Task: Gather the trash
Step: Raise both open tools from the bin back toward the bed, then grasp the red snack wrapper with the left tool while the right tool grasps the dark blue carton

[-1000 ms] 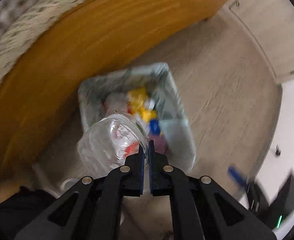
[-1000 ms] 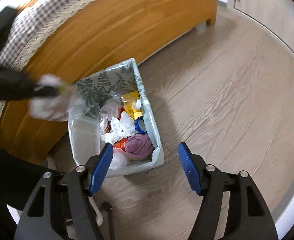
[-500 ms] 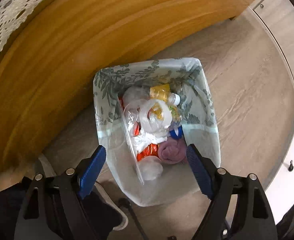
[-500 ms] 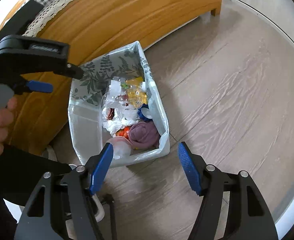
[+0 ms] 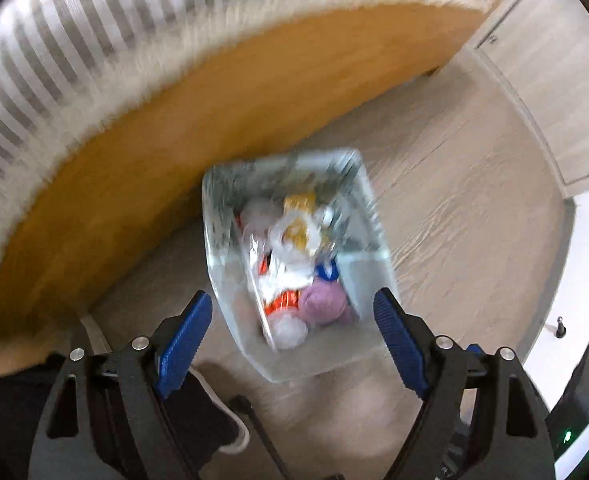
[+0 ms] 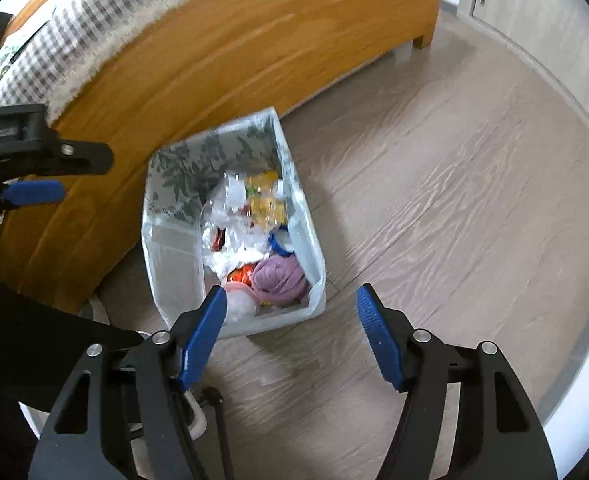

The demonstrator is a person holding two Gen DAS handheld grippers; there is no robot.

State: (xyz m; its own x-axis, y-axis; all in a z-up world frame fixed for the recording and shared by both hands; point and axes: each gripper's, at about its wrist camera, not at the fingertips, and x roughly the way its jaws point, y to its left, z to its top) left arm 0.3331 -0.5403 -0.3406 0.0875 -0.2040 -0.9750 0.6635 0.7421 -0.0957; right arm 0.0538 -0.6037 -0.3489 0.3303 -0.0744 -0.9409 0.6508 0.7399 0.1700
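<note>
Both claws hang empty with jaws wide apart over the trash bin (image 6: 174,264): left claw (image 5: 292,338), right claw (image 6: 290,326). The bed (image 6: 230,52) stands at eleven o'clock.

left tongs (image 5: 292,338) now spread, empty, clear cup dropped into bin (image 5: 374,248)

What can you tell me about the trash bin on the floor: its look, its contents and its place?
The trash bin is a small rectangular box lined with a translucent bag printed with grey leaves. It stands upright on the wooden floor, close beside the bed's wooden side panel. Inside lie crumpled white wrappers, a yellow item, something orange and a purple bundle. No tool touches it.
</note>
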